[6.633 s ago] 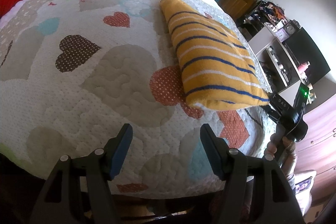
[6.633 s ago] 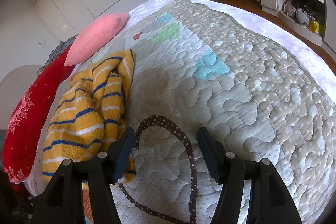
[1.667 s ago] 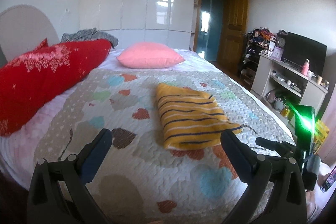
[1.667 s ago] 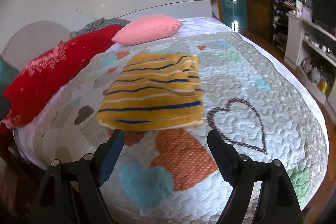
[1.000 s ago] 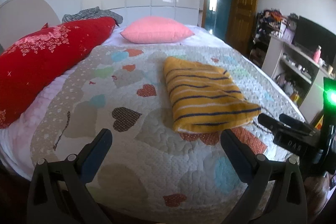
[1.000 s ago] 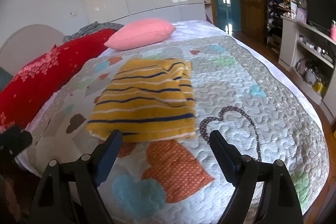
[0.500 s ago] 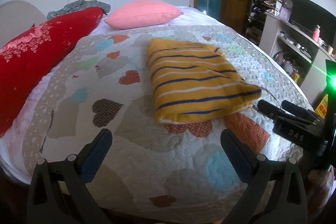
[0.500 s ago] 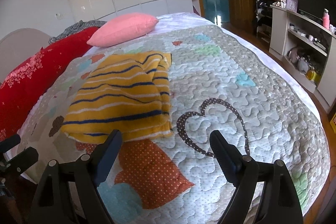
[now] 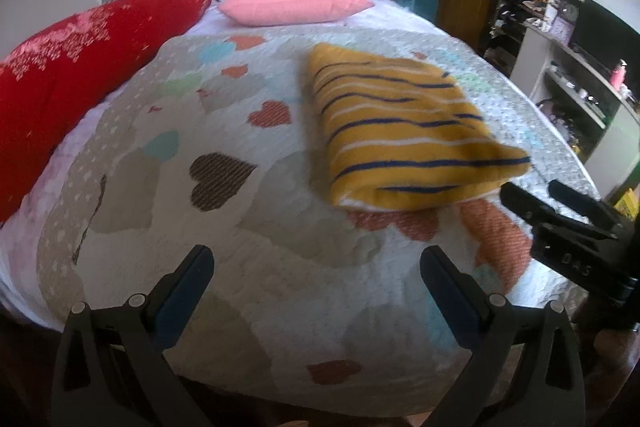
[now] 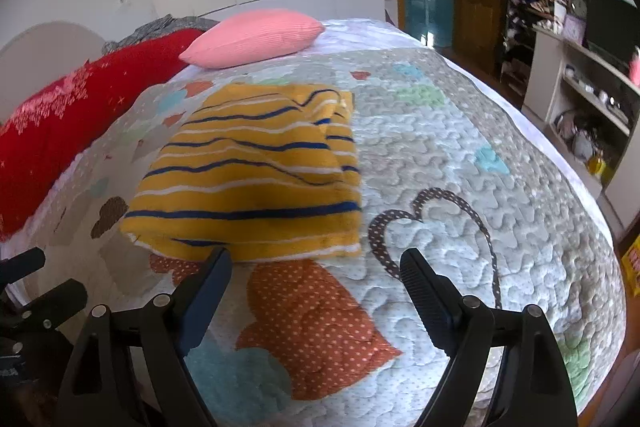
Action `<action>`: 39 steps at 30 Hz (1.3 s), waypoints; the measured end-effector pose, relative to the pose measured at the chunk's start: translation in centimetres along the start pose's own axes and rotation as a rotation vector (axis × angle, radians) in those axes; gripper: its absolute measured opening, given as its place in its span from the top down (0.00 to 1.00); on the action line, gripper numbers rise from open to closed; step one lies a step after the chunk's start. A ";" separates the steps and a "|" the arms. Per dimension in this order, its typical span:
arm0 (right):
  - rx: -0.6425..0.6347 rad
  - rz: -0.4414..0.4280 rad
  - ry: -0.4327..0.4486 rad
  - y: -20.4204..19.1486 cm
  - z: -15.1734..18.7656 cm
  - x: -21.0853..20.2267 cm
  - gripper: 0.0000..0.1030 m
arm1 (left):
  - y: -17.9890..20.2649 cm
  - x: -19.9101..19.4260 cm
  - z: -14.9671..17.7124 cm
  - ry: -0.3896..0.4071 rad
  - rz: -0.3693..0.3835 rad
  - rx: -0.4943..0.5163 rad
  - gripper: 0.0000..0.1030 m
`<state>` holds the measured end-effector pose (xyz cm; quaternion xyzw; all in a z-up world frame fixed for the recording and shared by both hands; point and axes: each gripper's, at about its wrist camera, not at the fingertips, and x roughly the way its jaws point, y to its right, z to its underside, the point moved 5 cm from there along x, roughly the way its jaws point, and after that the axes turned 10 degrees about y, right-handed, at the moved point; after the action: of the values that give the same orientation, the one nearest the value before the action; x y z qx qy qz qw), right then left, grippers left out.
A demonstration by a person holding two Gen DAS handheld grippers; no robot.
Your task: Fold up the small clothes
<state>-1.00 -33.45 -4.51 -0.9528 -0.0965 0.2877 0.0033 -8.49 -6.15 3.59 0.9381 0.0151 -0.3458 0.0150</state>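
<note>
Each black gripper (image 9: 316, 279) (image 10: 316, 277) has blue-padded fingers and silver screws.

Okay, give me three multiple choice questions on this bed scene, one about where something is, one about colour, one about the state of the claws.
1. Where does the folded striped garment lie?
A. on the heart quilt
B. on the pink pillow
C. on the floor

2. What colour are its thin dark stripes?
A. green
B. red
C. blue

3. How do the left claw and right claw stand?
A. both shut on the garment
B. both open, holding nothing
C. left open, right shut

Answers: 1 A, it rests flat on the quilt, well short of the pillow. 2 C, blue lines cross the yellow cloth. 3 B, each wrist view shows a wide gap between the fingers with only quilt behind.
</note>
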 end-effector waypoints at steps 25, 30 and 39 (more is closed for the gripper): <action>-0.192 -0.056 -0.049 -7.3 1.0 1.1 0.13 | -6.0 0.2 2.2 -0.029 -0.080 -0.097 0.00; -0.208 -0.067 -0.050 -8.0 1.0 1.1 0.13 | -6.2 0.3 2.2 -0.031 -0.081 -0.096 0.00; -0.194 -0.072 -0.052 -7.7 1.0 1.1 0.13 | -5.8 -0.1 2.1 -0.023 -0.102 -0.066 0.00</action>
<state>-2.04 -25.71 -5.44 -0.9369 -0.1582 0.3012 -0.0808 -10.15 -0.46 1.90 0.9310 0.0742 -0.3562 0.0283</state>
